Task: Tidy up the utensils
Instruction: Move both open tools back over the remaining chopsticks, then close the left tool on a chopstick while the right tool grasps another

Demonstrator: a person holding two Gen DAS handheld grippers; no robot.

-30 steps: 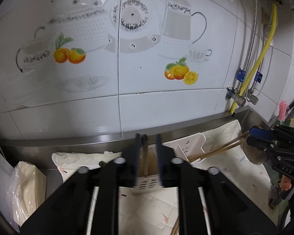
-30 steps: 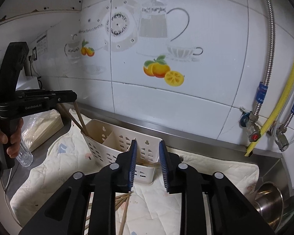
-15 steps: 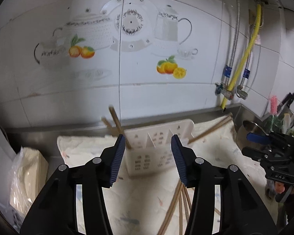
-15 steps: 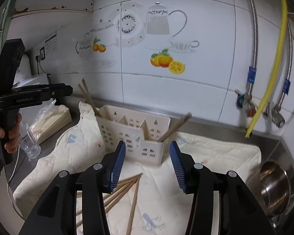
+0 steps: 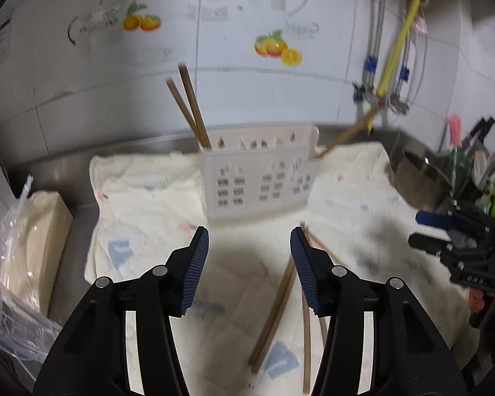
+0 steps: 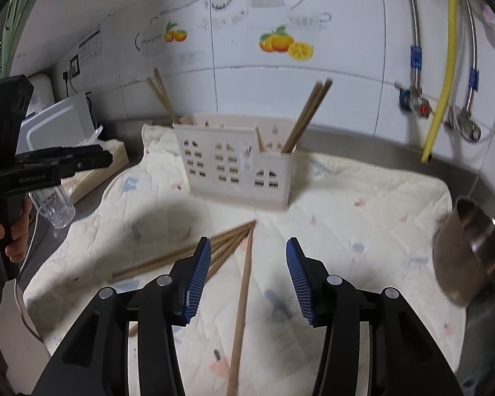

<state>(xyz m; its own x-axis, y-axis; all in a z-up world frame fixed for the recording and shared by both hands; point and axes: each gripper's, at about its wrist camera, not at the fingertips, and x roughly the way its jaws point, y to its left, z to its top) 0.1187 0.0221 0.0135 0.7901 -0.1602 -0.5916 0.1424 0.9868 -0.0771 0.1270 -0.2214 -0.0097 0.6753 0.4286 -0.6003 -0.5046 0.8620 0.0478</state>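
Note:
A cream slotted utensil holder (image 5: pixel 260 178) (image 6: pixel 237 171) stands on a quilted cloth (image 5: pixel 142 217) (image 6: pixel 356 224). Two wooden chopsticks (image 5: pixel 189 112) (image 6: pixel 161 95) lean out of its left end, and two more (image 6: pixel 308 115) lean out of its right end. Several loose chopsticks (image 5: pixel 280 300) (image 6: pixel 194 254) lie on the cloth in front of it. My left gripper (image 5: pixel 249 270) is open and empty above the cloth, near the loose sticks. My right gripper (image 6: pixel 249 277) is open and empty, hovering over one loose chopstick (image 6: pixel 242 300).
A steel bowl (image 6: pixel 472 247) (image 5: pixel 422 181) sits at the right edge of the cloth. A bagged cream block (image 5: pixel 33 247) and a clear glass (image 6: pixel 54 204) are at the left. Pipes and valves (image 6: pixel 442 66) run down the tiled wall.
Both grippers let go of chopsticks into the holder, opened wide and pulled back and down from it. The loose chopsticks on the cloth came into view.

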